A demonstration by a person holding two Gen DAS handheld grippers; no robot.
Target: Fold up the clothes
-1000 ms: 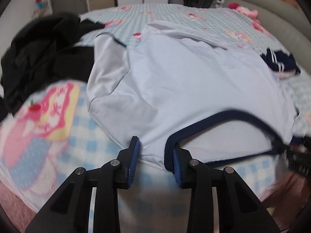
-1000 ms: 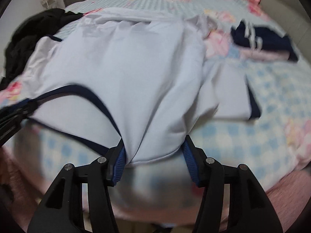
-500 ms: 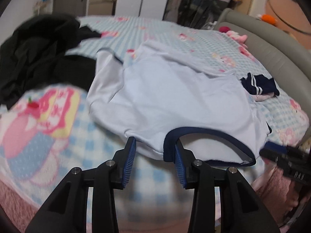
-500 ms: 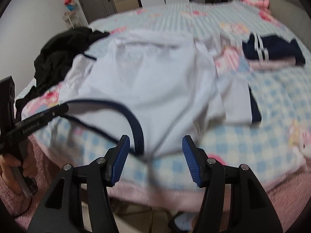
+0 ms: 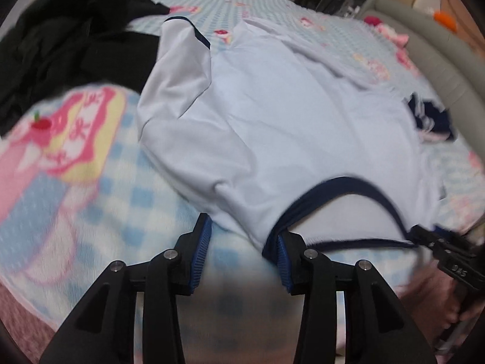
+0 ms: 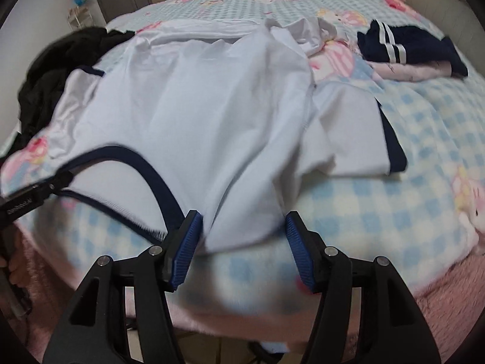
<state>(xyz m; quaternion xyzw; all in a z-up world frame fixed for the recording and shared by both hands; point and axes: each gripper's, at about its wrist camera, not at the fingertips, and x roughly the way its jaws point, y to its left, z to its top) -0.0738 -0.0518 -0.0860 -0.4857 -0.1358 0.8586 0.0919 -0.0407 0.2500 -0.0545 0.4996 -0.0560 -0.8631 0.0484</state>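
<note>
A pale blue T-shirt with a navy collar lies spread on the bed, collar end toward me. My left gripper stands at the shirt's left shoulder. Its jaws are opening, and the shoulder corner lies loose between them, the collar against the right pad. In the right wrist view the same shirt shows, with my right gripper open around the other shoulder, the fabric slack between the pads. Each gripper shows in the other's view: right gripper, left gripper.
A pile of black clothes lies at the far left of the bed. A folded navy garment with white stripes rests on a pink one at the right. The checked blanket covers the bed, with a grey padded rim behind.
Both grippers' jaws have widened and let the shoulder fabric go slack. The shirt's collar end now rests on the blanket. Both views swung back and then came in close again.
</note>
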